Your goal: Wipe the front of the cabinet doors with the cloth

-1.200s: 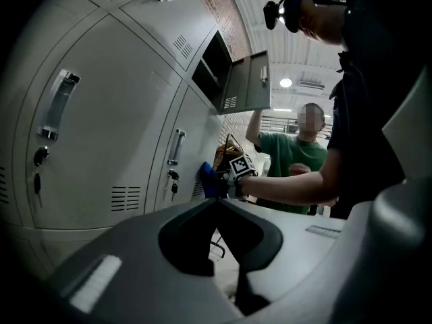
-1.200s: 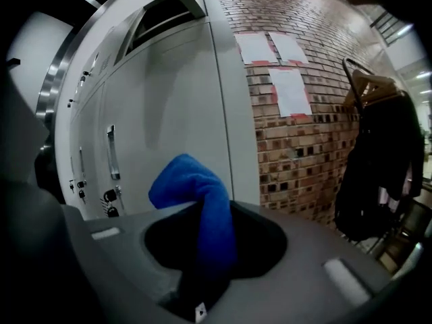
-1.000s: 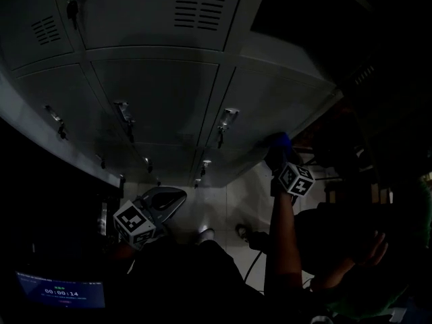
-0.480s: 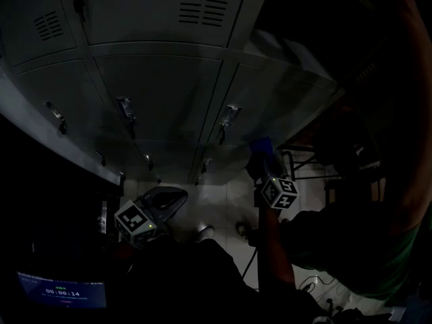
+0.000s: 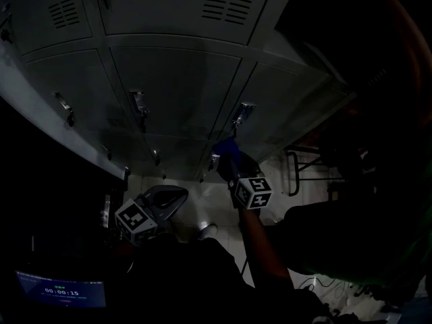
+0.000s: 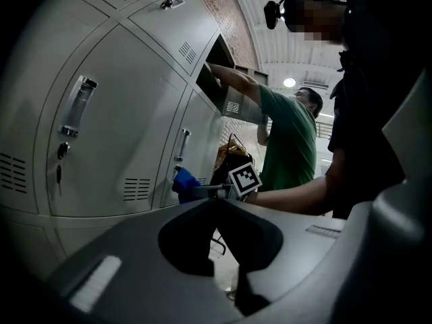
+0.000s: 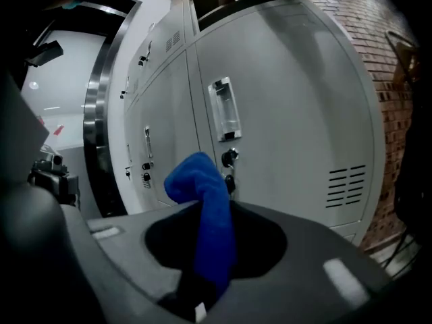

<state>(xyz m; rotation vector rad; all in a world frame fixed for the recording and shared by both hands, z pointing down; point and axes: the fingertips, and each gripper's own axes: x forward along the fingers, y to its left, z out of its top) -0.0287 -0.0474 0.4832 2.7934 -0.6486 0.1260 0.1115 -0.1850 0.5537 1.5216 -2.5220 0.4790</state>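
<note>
Right gripper view shows the right gripper (image 7: 202,279) with fingers clamped on the blue cloth (image 7: 204,204), close before a cabinet door (image 7: 297,106), lock (image 7: 229,158) at its 2 o'clock; the left gripper (image 6: 233,262) seems closed, empty.

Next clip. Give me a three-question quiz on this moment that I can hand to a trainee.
1. What does the right gripper hold?
A. a sponge
B. a blue cloth
C. a key
2. True or false: the left gripper also grips a cloth.
3. In the left gripper view, a person reaches into an open upper locker. What colour is their shirt?

Key: 1 B. 2 False: its jaws are together with nothing between them. 3 Green.
</note>
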